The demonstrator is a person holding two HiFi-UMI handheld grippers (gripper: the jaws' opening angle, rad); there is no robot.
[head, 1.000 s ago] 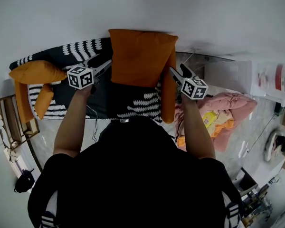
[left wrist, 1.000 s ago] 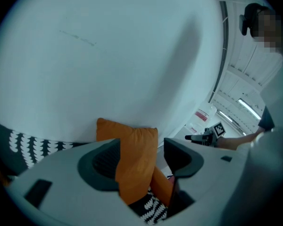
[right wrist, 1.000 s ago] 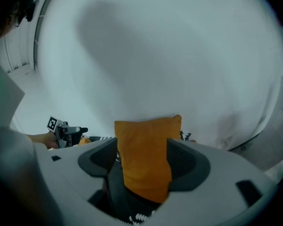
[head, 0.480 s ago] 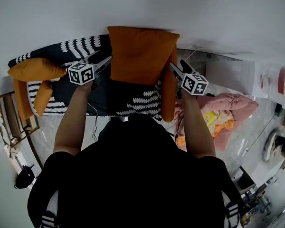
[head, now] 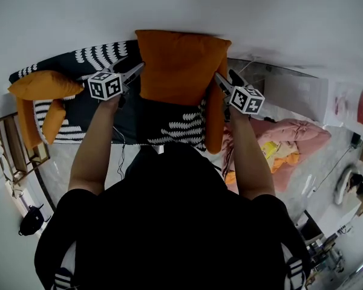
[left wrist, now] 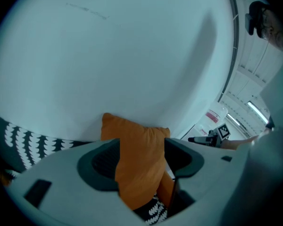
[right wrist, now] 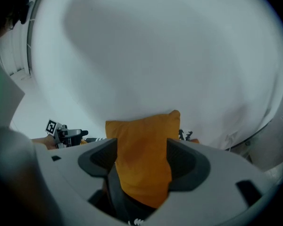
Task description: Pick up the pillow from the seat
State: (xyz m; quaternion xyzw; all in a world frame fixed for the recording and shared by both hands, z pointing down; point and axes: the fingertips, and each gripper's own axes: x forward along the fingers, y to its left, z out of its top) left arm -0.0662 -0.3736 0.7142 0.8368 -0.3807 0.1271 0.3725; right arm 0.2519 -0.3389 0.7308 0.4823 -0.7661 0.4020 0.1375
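R gripper (right wrist: 144, 163) had its jaws pressed on an orange pillow (right wrist: 144, 145), w/ fabric bulging up betw. the pads and top corners standing above them vs. a white wall (right wrist: 155, 55). L gripper (right wrist: 78, 134) w/ marker cube showed far left, beside pillow's other edge.

Bare forearms (head: 94, 147) stretched forward, roughly parallel; left gripper (head: 135, 72), right gripper (head: 221, 83) angled inward, fingers (left wrist: 101, 163) of both clamped on opposite edges of orange square fabric pillow (head: 178, 65)
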